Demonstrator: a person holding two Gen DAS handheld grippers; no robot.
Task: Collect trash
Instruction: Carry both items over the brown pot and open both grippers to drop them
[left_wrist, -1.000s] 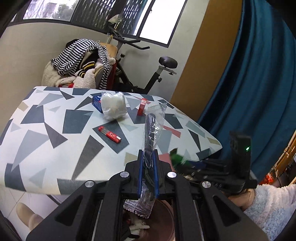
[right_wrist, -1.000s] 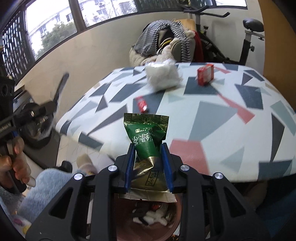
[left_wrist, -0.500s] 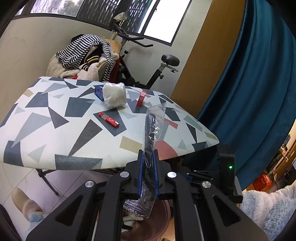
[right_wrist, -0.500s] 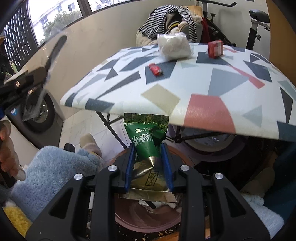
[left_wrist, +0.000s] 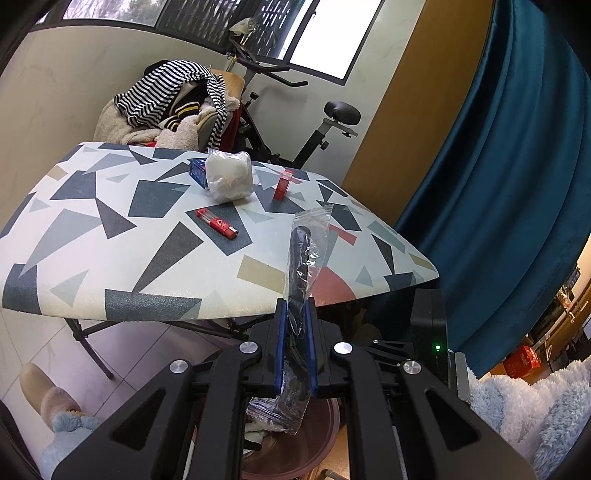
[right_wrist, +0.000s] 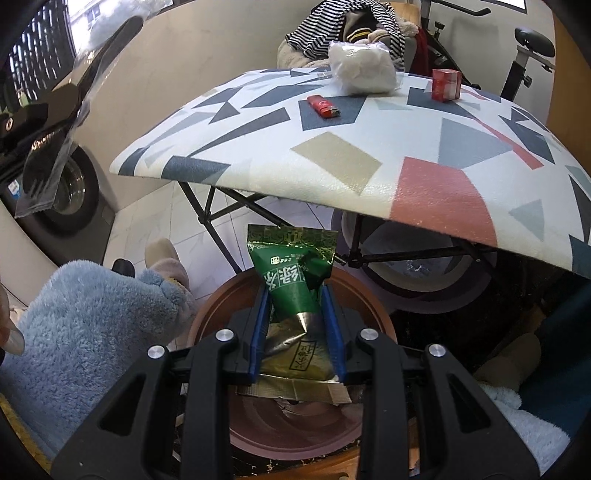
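Observation:
My left gripper (left_wrist: 295, 314) is shut on a clear plastic wrapper (left_wrist: 308, 251) that stands up between its blue pads and hangs out below them. Under it sits a brown round bin (left_wrist: 325, 435) with scraps inside. My right gripper (right_wrist: 297, 299) is shut on a green and gold foil packet (right_wrist: 291, 269), held just above the same bin (right_wrist: 221, 302). The clear wrapper (right_wrist: 55, 155) shows again at the left edge of the right wrist view. Both grippers are below and in front of the patterned table (left_wrist: 110, 266).
On the table (right_wrist: 369, 147) lie a red lighter (left_wrist: 217, 223), a white bag of cotton (left_wrist: 229, 175), a red box (left_wrist: 283, 184) and a blue box (left_wrist: 197, 170). A person's fuzzy blue sleeve (right_wrist: 85, 325) and slippers (left_wrist: 44, 387) are close. An exercise bike (left_wrist: 314, 122) and blue curtain (left_wrist: 498, 184) stand behind.
Both grippers sank from table height to below its edge, the right one further, bringing the bin into view under them. Each grip stayed the same.

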